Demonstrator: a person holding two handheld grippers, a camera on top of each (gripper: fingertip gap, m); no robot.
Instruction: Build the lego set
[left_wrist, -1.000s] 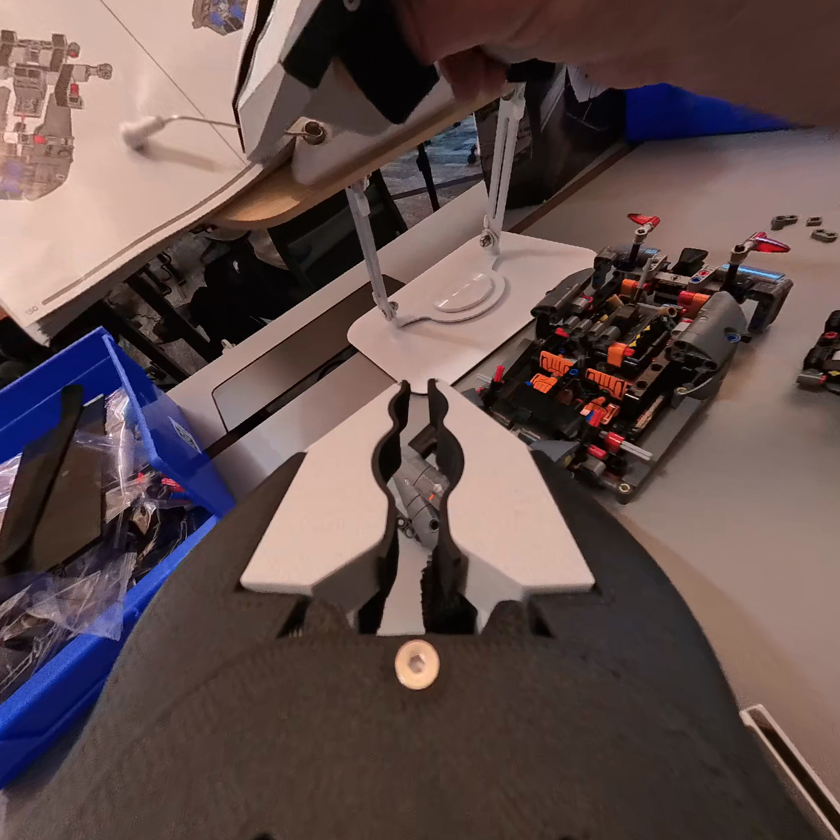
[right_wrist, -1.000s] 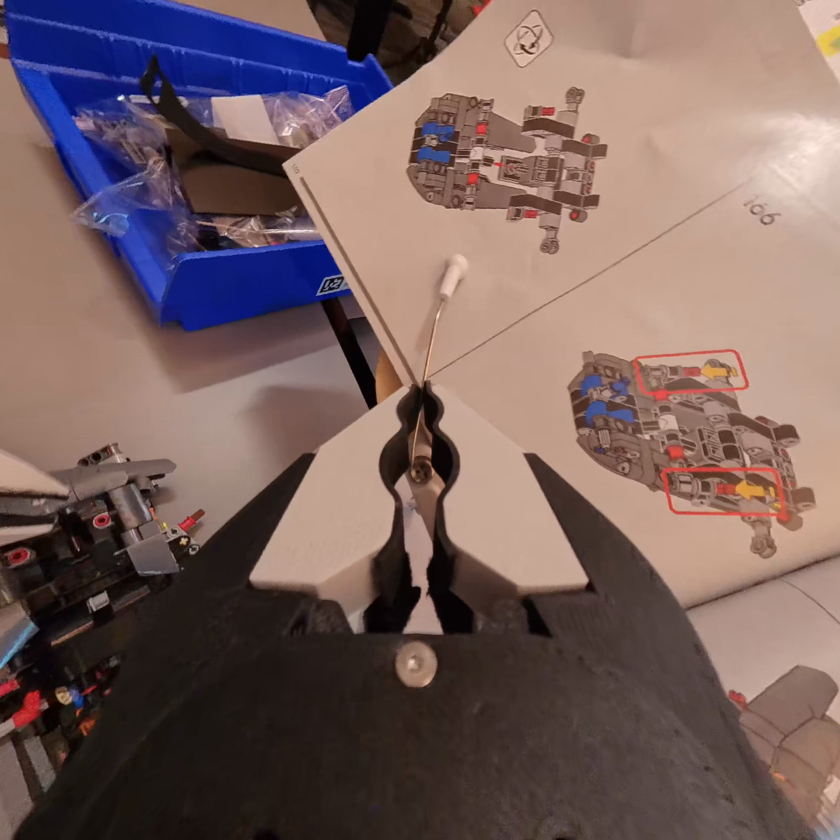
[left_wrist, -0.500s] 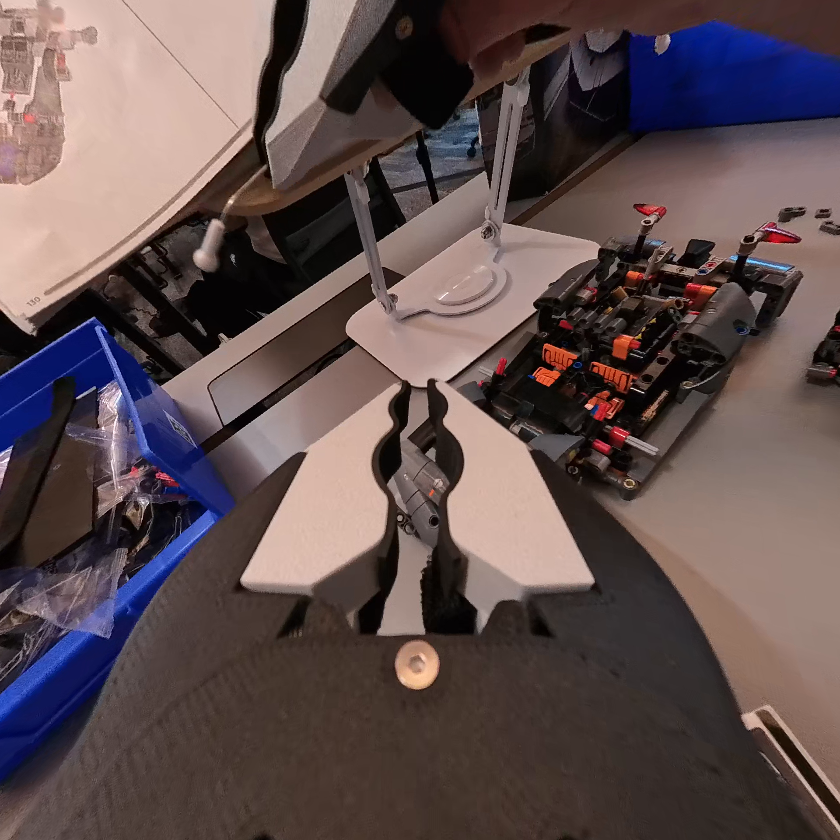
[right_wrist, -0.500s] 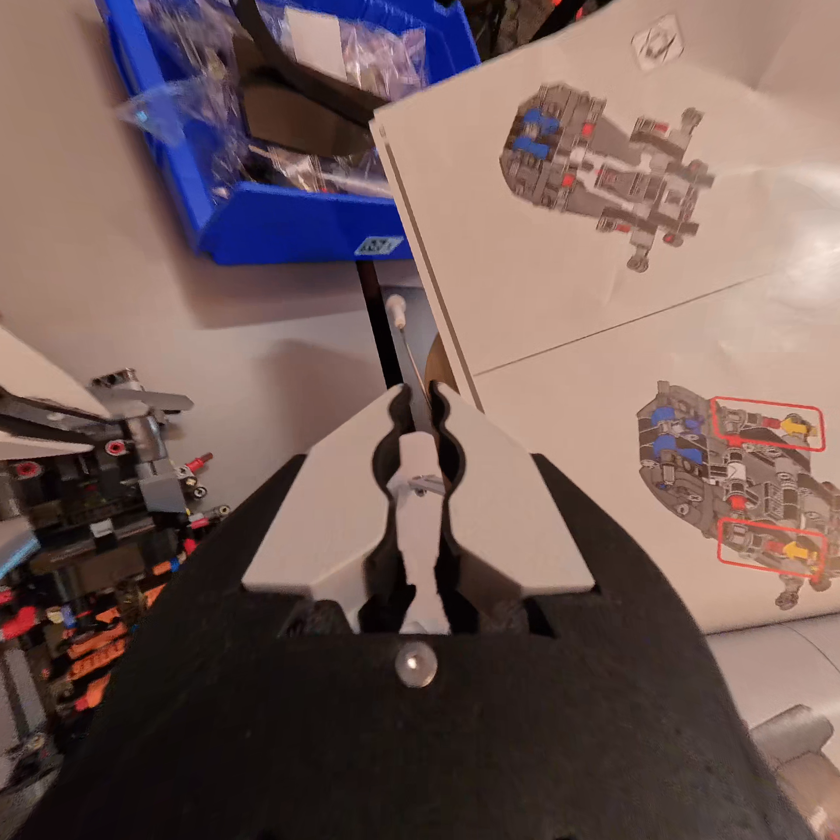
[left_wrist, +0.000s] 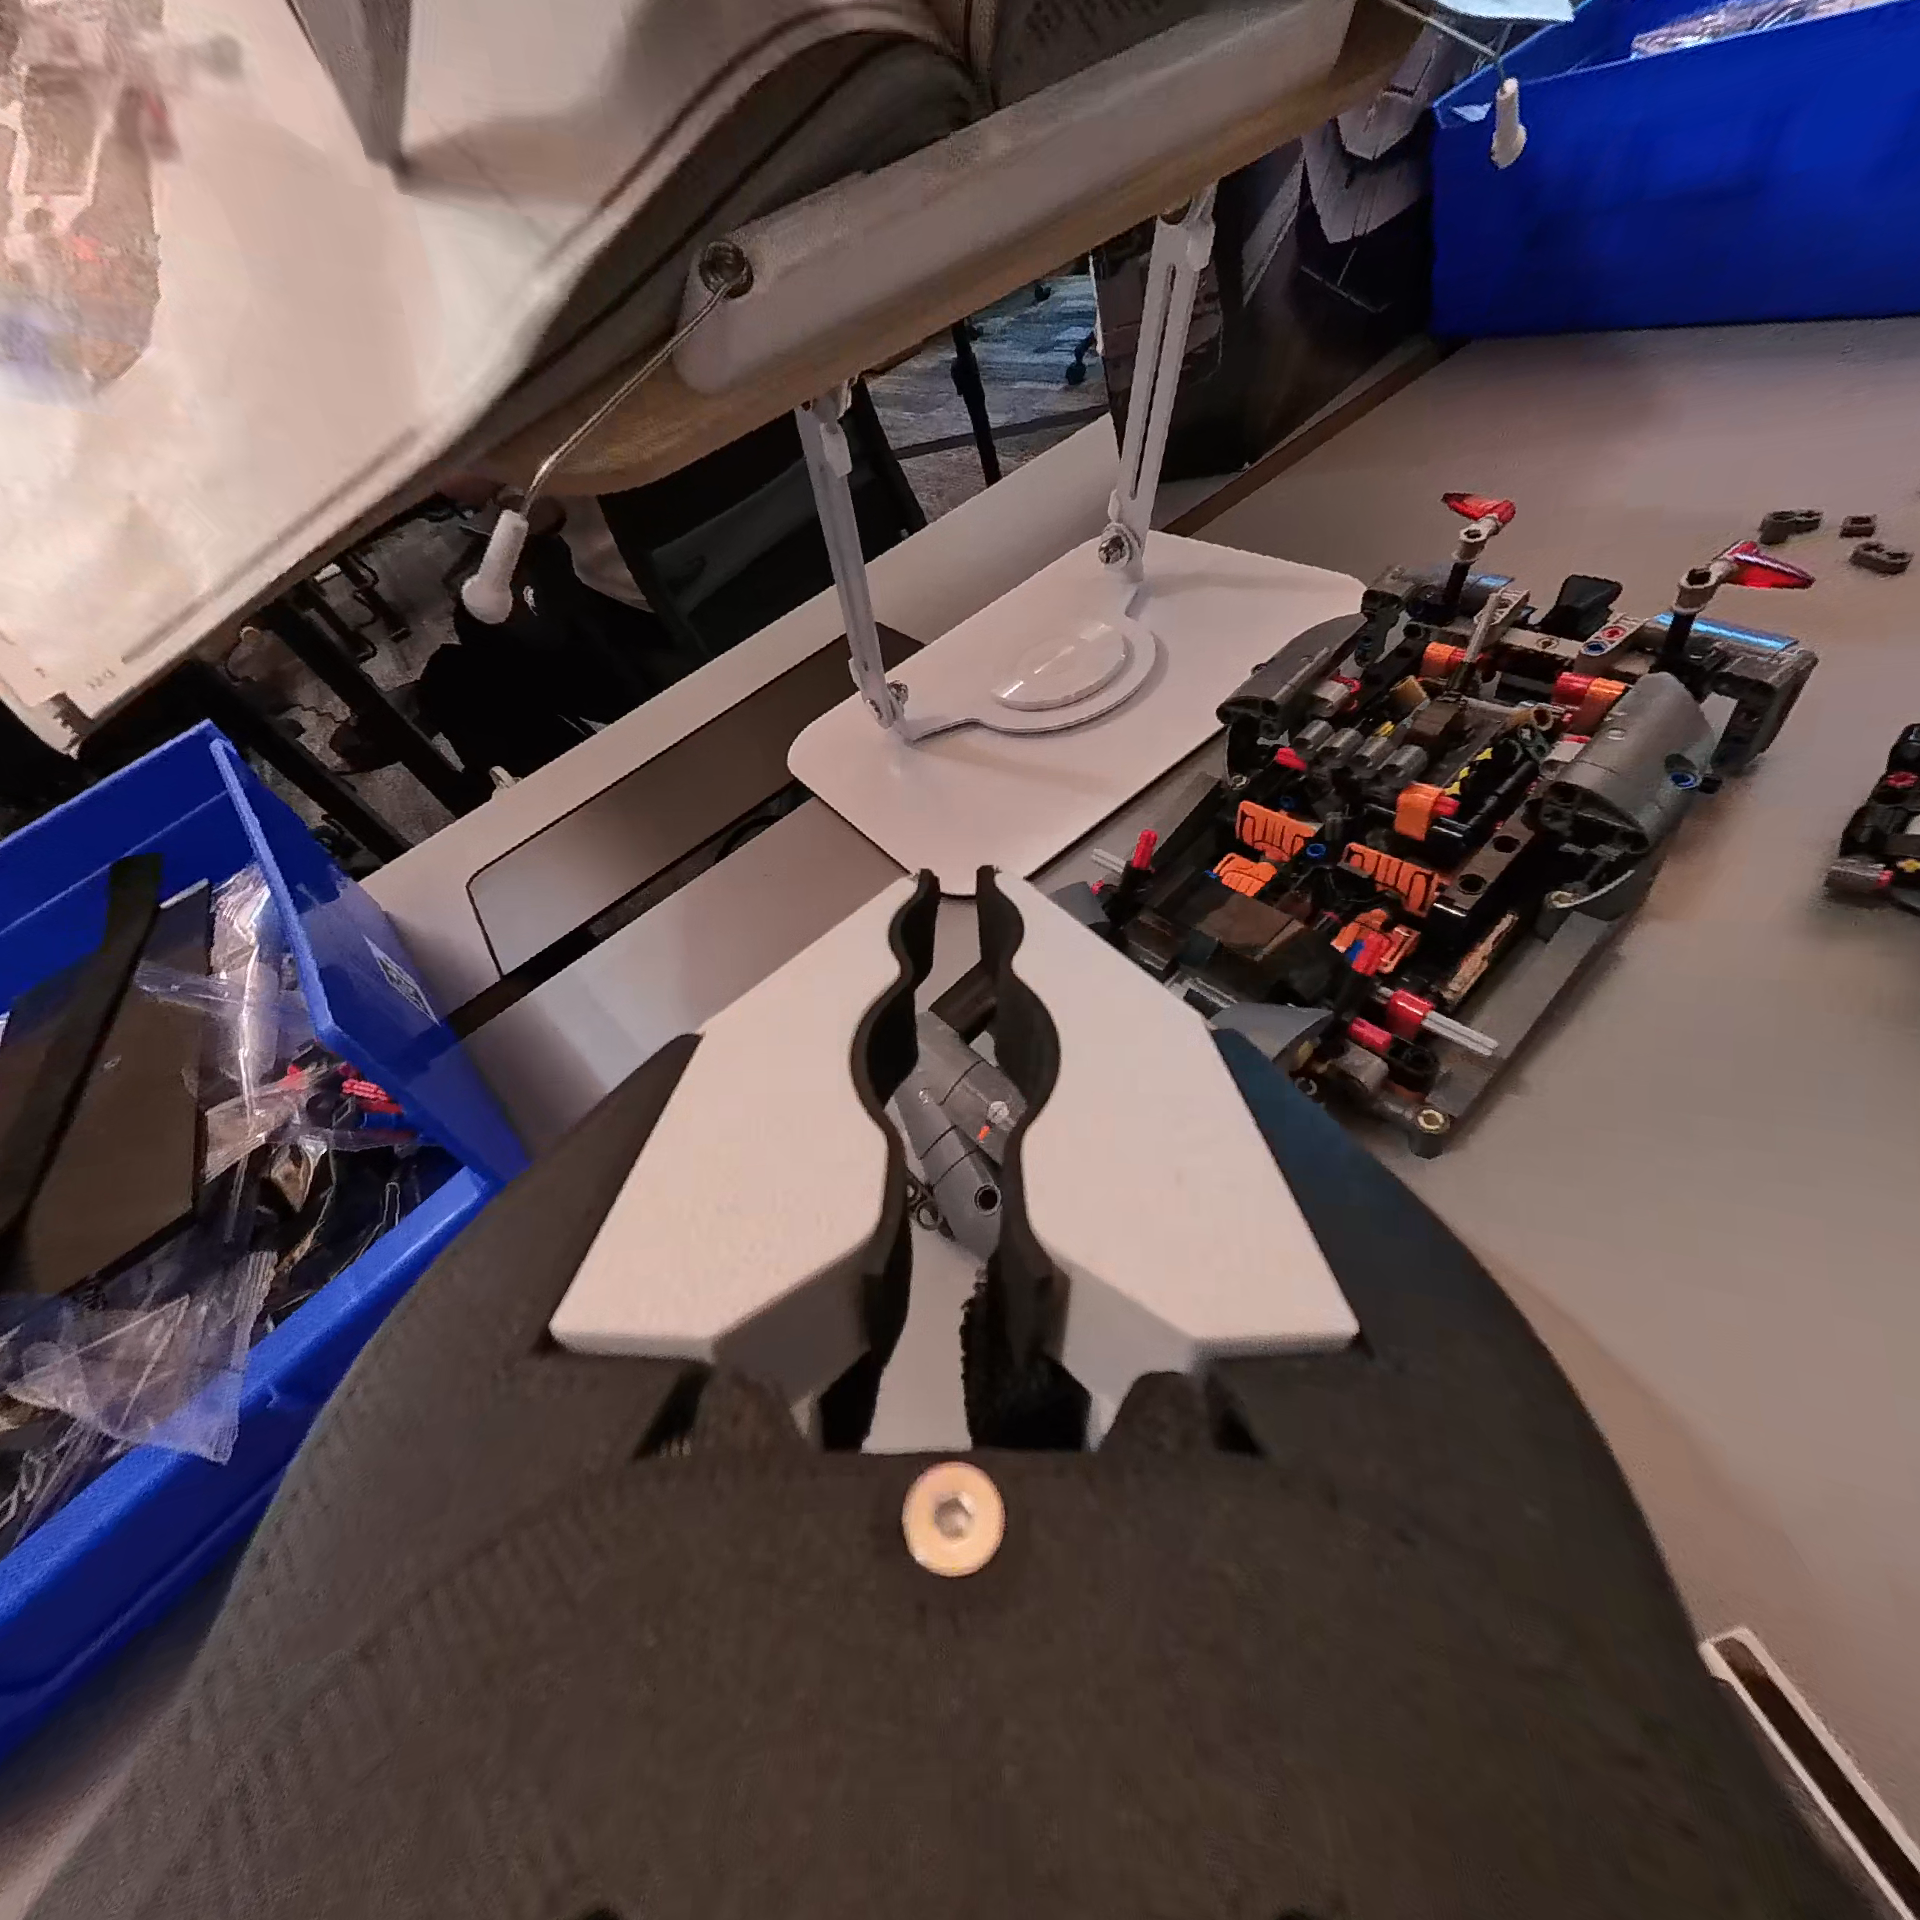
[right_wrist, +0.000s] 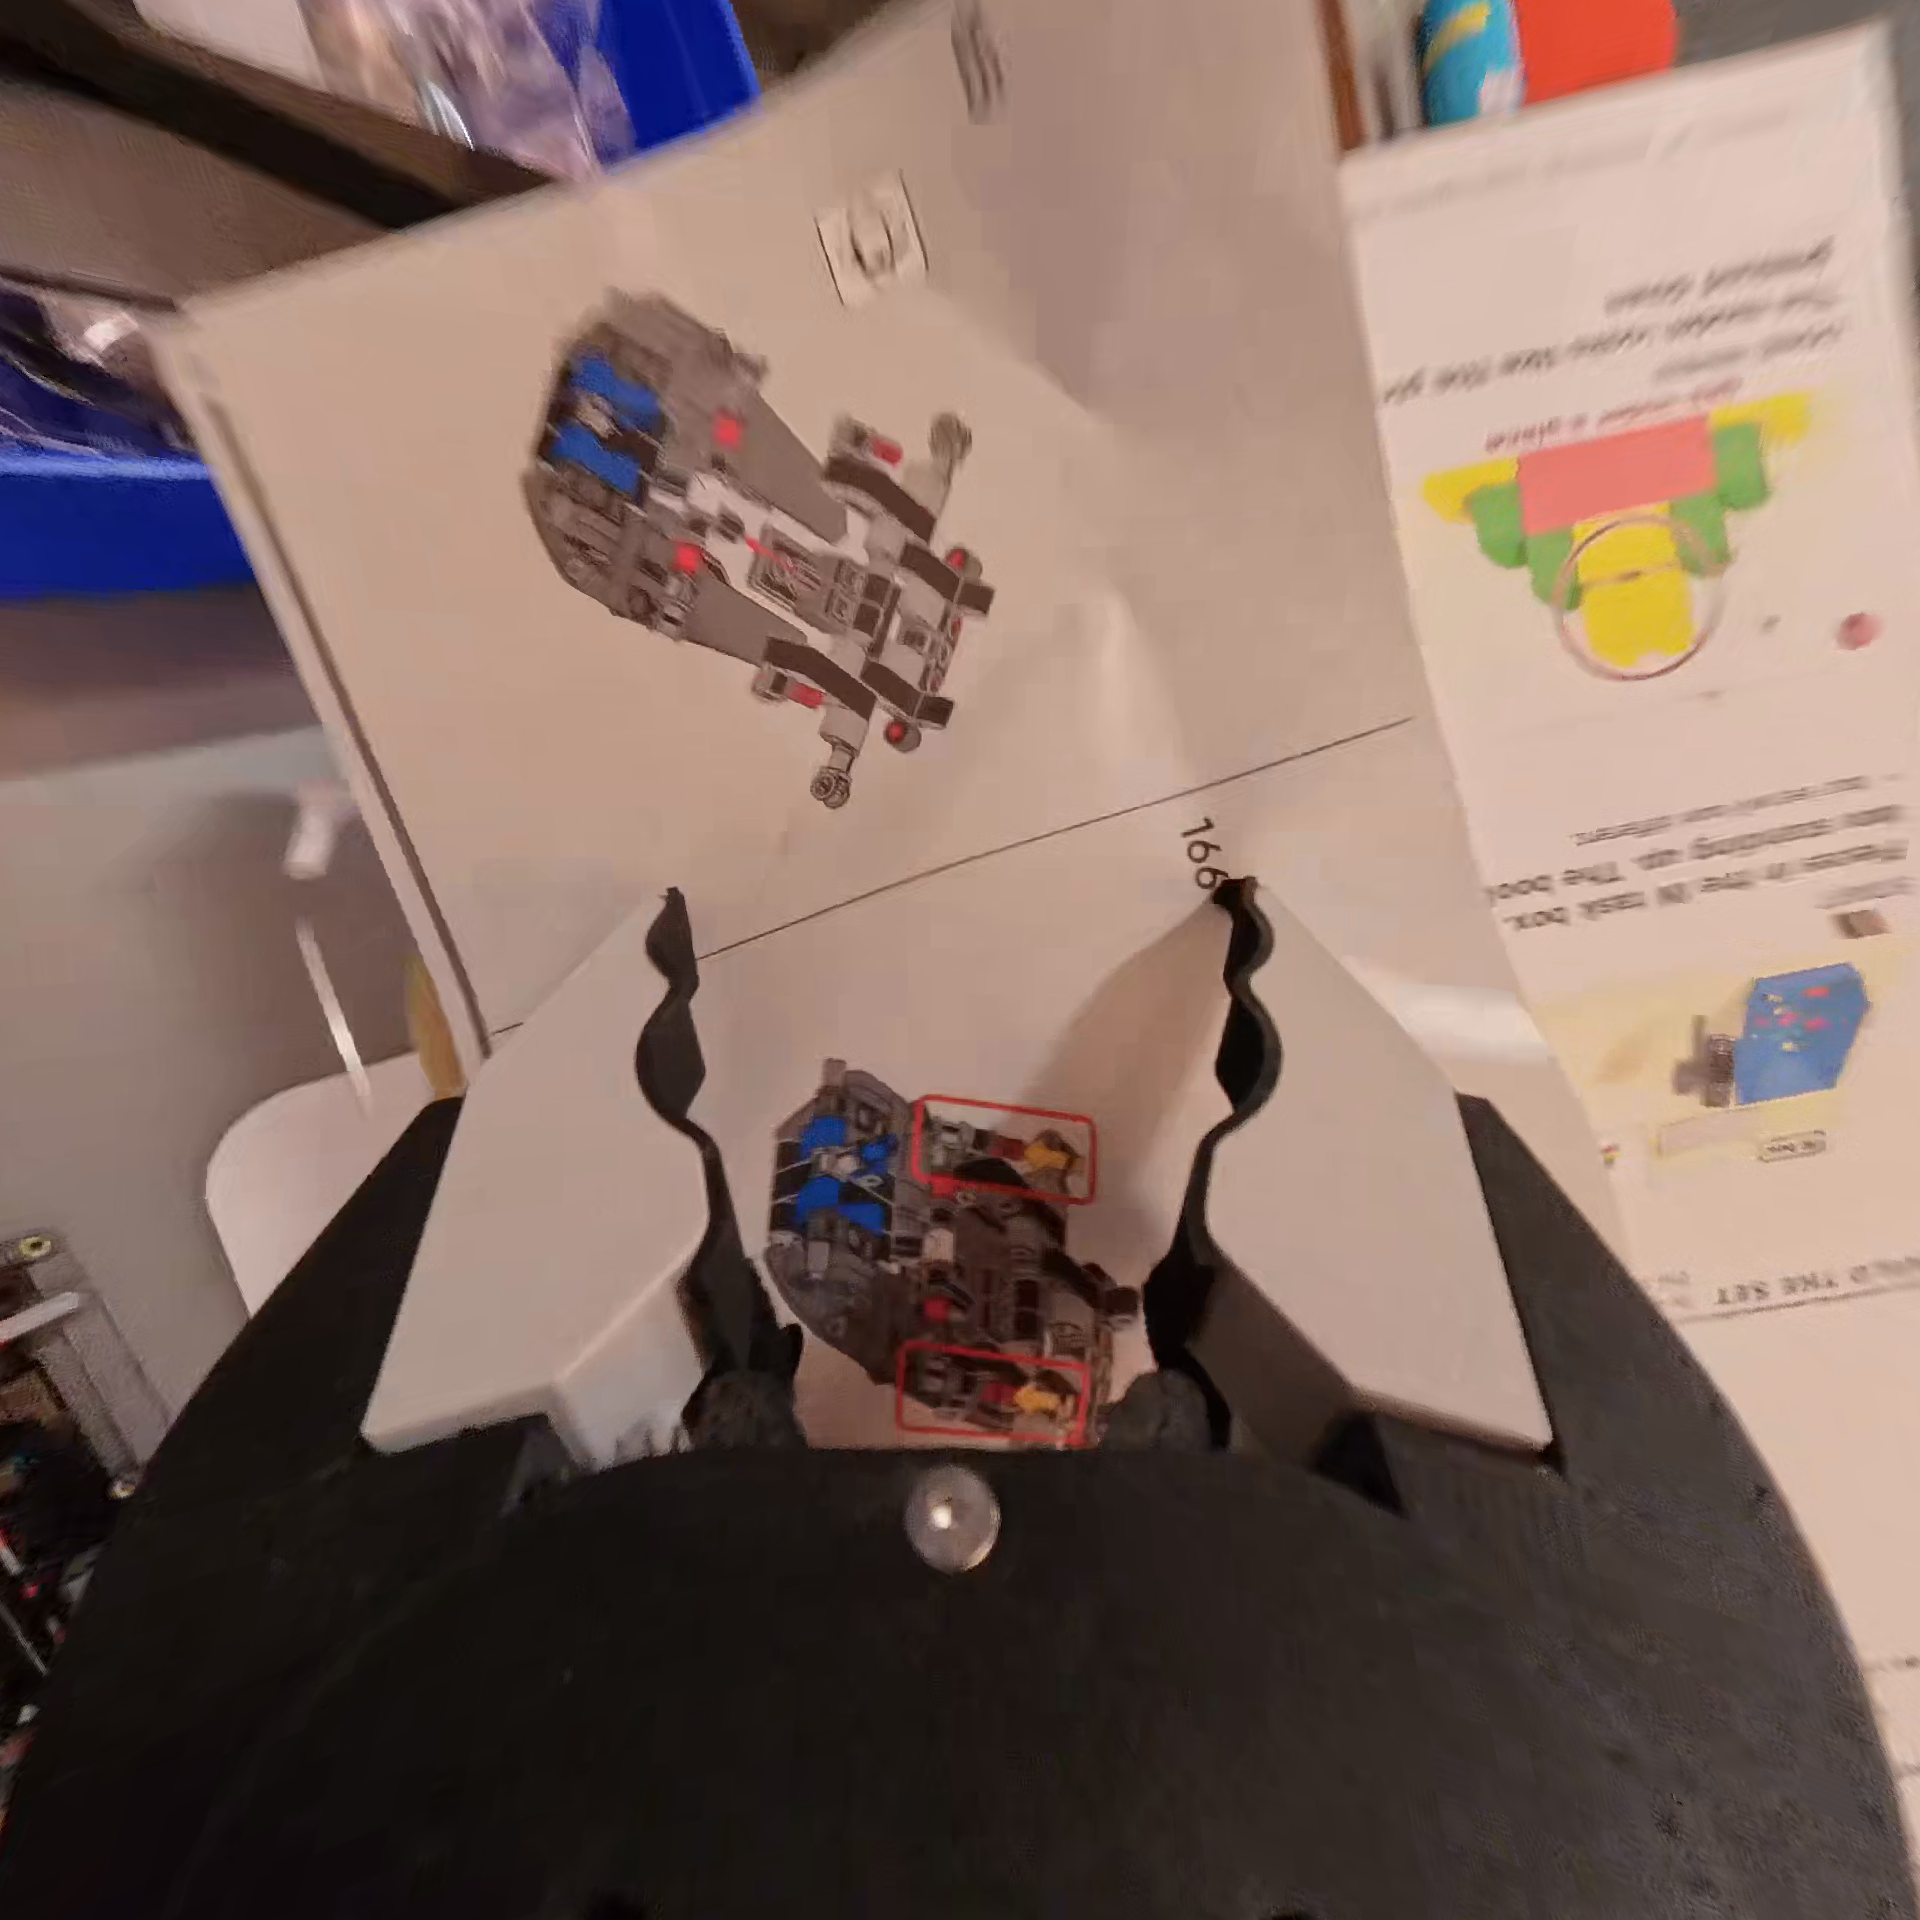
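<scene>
My left gripper (left_wrist: 956, 883) is shut on a small grey lego piece (left_wrist: 951, 1138) and holds it above the table's near edge. The partly built lego car (left_wrist: 1455, 821), dark grey with orange and red parts, lies on the table ahead and to the right. My right gripper (right_wrist: 954, 899) is wide open and empty, hovering over the open instruction booklet (right_wrist: 935, 540) on its stand. The booklet's edge also shows in the left wrist view (left_wrist: 187, 395), with the right gripper (left_wrist: 644, 94) blurred above it. The stand's wire page clip (left_wrist: 499, 561) hangs free below the booklet.
The stand's white base (left_wrist: 997, 769) sits between me and the car. A blue bin (left_wrist: 343, 997) of bagged parts stands at the left, another blue bin (left_wrist: 1662, 187) at the back right. A small sub-assembly (left_wrist: 1881, 842) and loose pieces (left_wrist: 1860, 535) lie far right. A printed sheet (right_wrist: 1662, 675) lies beside the booklet. From the left gripper's tips to the small sub-assembly (left_wrist: 1881, 842) is close to 20 cm.
My right gripper let go of the wire page clip, opened wide and moved right over the page. The clip swung off the page and hangs down. The left gripper kept its grey piece.
</scene>
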